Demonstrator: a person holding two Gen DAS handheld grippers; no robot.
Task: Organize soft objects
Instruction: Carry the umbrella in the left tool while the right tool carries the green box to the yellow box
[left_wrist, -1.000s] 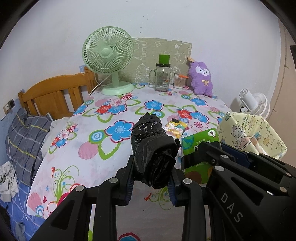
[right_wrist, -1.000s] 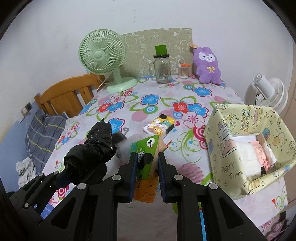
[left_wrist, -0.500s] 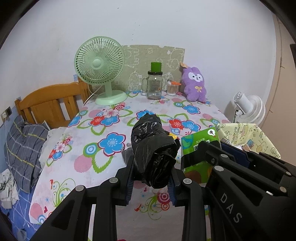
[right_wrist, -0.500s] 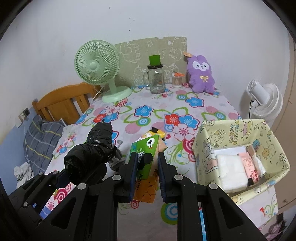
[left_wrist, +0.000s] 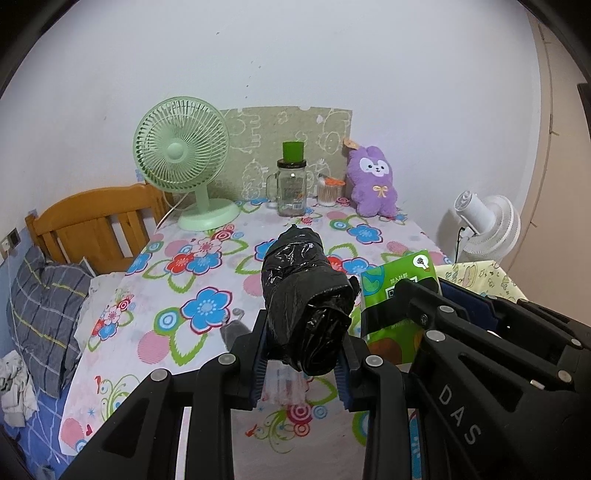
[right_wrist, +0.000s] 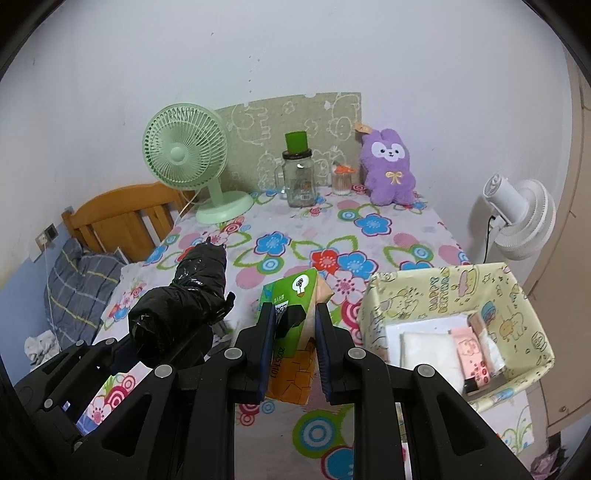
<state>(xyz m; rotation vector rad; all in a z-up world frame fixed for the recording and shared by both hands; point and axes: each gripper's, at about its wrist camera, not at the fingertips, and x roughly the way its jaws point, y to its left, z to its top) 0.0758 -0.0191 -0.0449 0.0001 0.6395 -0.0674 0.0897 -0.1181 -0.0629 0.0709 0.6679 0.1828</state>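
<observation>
My left gripper (left_wrist: 301, 354) is shut on a black plastic bag roll (left_wrist: 304, 299) and holds it above the flowered table. The roll also shows in the right wrist view (right_wrist: 184, 302). My right gripper (right_wrist: 295, 332) is shut on a green and orange tissue pack (right_wrist: 291, 332), lifted above the table; the pack also shows in the left wrist view (left_wrist: 395, 295). A yellow fabric basket (right_wrist: 417, 291) stands to the right of the pack and holds white and pink soft packs (right_wrist: 443, 347). A purple plush toy (right_wrist: 389, 170) sits at the back.
A green desk fan (right_wrist: 188, 158), a glass jar with green lid (right_wrist: 299, 173) and a small toothpick jar (right_wrist: 341, 179) stand at the table's back. A wooden headboard (right_wrist: 122, 218) and bed lie left. A white fan (right_wrist: 521, 218) stands right.
Both grippers have risen and pulled back with their loads; the table looks farther away and the small yellow patterned pack is now hidden behind the held items.
</observation>
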